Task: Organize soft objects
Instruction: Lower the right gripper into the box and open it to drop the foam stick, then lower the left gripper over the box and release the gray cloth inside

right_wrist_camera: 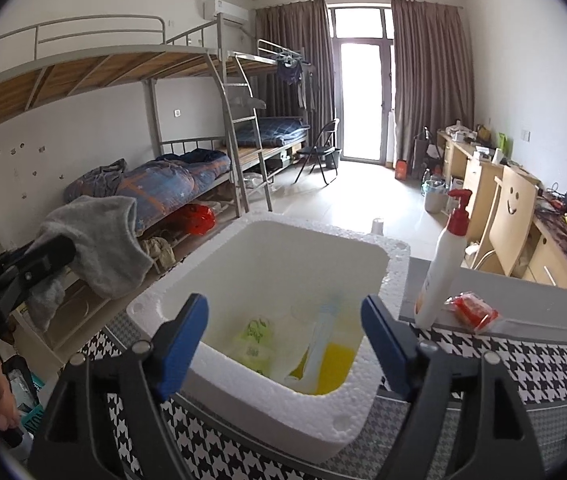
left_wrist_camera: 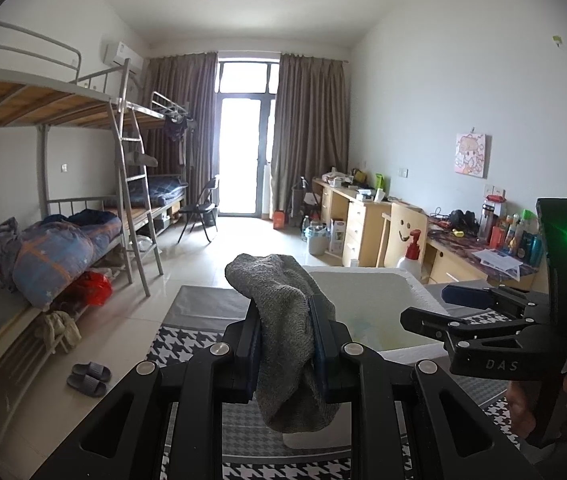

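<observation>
My left gripper (left_wrist_camera: 285, 312) is shut on a grey sock (left_wrist_camera: 283, 332) and holds it in the air, left of the white foam box (left_wrist_camera: 411, 286). The sock (right_wrist_camera: 99, 248) and left gripper (right_wrist_camera: 53, 252) also show at the left of the right wrist view. My right gripper (right_wrist_camera: 285, 320) is open and empty, just above the near rim of the foam box (right_wrist_camera: 251, 396). It also shows in the left wrist view (left_wrist_camera: 423, 304). Inside the box lie a green packet (right_wrist_camera: 255, 340), a yellow item (right_wrist_camera: 335, 368) and a pale tube (right_wrist_camera: 319, 340).
The box stands on a table with a houndstooth cloth (right_wrist_camera: 555, 364). A white pump bottle with a red top (right_wrist_camera: 443, 256) and a red packet (right_wrist_camera: 473, 310) stand right of the box. Bunk beds (right_wrist_camera: 163, 176) are at the left, desks (right_wrist_camera: 495, 184) at the right.
</observation>
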Demonstrator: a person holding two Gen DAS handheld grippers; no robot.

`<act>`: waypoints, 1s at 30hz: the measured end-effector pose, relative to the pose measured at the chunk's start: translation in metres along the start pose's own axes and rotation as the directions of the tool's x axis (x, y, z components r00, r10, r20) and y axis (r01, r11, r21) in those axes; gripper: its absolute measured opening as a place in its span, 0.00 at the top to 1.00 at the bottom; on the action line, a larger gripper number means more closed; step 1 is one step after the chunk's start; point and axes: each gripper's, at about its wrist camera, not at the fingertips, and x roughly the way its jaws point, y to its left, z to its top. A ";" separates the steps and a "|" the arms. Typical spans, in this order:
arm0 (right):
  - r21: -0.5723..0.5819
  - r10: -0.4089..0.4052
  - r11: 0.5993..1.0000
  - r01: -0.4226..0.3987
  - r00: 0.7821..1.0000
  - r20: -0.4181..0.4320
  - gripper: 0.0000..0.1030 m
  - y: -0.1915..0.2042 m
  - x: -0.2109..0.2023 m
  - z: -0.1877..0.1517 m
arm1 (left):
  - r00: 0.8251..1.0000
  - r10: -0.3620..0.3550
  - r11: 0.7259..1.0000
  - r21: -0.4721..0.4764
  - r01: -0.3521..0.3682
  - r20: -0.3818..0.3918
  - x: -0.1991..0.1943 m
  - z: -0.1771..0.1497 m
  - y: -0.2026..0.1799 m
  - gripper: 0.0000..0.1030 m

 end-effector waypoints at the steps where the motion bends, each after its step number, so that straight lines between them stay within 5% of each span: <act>1: 0.001 0.001 1.000 -0.001 1.000 0.001 0.20 0.000 0.000 0.000 | 1.000 -0.005 1.000 0.004 0.005 0.000 0.001 0.001 -0.001 0.78; 30: 0.044 -0.124 0.991 0.123 0.992 0.035 0.19 -0.044 -0.039 -0.017 | 0.989 -0.136 0.990 0.037 0.139 -0.062 0.039 0.012 -0.039 0.78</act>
